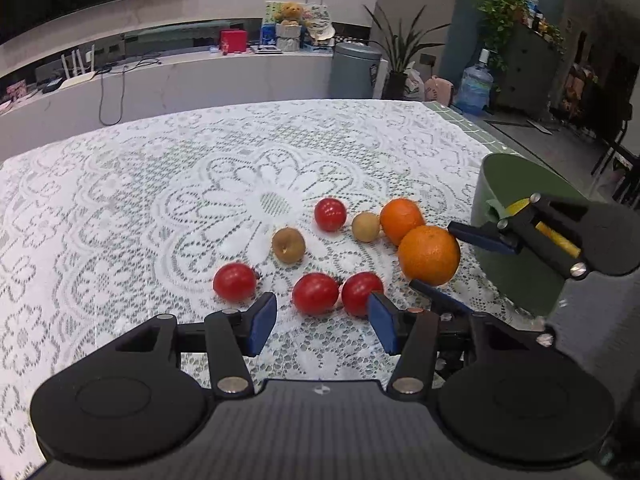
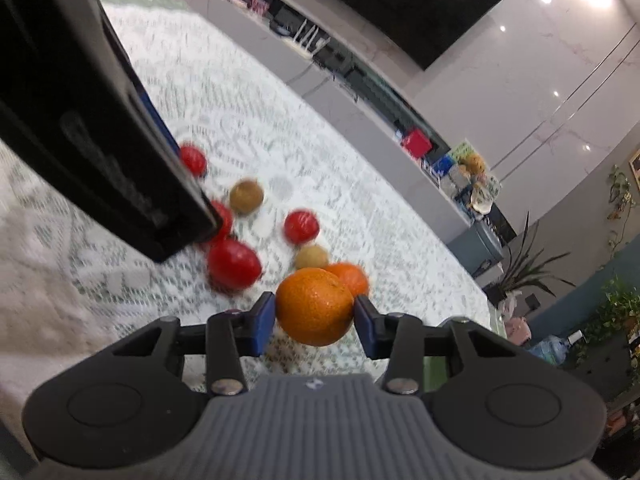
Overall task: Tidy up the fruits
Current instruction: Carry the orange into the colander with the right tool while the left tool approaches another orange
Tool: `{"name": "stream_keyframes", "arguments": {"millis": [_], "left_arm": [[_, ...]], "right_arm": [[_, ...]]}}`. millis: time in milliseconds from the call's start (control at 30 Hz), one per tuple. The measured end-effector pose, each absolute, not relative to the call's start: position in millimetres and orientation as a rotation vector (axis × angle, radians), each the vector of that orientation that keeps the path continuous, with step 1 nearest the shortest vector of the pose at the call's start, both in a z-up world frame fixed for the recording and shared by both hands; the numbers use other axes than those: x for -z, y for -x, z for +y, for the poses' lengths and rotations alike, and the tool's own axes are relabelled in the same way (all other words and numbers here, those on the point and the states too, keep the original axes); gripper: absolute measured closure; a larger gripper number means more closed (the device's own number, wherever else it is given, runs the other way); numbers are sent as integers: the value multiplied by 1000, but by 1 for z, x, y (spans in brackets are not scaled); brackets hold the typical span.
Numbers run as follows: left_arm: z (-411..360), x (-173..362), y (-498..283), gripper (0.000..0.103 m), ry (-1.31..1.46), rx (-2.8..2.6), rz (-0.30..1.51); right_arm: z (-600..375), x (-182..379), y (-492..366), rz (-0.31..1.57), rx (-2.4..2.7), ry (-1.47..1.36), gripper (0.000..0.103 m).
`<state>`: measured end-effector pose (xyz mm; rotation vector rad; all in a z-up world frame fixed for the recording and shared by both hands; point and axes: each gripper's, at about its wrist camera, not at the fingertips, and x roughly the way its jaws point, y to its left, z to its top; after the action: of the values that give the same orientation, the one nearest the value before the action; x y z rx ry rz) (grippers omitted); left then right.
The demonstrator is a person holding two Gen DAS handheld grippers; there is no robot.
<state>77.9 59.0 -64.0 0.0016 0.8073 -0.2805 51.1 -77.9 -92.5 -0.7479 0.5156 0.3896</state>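
Note:
Fruits lie on a white lace tablecloth: several red tomatoes, two brown longan-like fruits and two oranges. My right gripper is shut on the nearer orange, which also shows in the left wrist view between the right gripper's blue pads. The second orange sits just behind it. My left gripper is open and empty, low over the cloth, just in front of two tomatoes. A green bowl stands to the right.
The left gripper's black body fills the left of the right wrist view, hiding some tomatoes. The table's right edge runs past the bowl. A counter with clutter, a bin and plants stand beyond the table.

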Motion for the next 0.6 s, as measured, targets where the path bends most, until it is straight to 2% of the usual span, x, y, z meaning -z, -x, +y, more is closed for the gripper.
{"name": "stream_keyframes", "arguments": {"millis": [367,600], "left_arm": [[33,42,-94,41,-171,371,744],[-4,45,-113,41,-304,469,721]], "right_arm": [[-147,18,-53,545,-417,320,63],[-209,3,-65,654,-335,58,63]]}}
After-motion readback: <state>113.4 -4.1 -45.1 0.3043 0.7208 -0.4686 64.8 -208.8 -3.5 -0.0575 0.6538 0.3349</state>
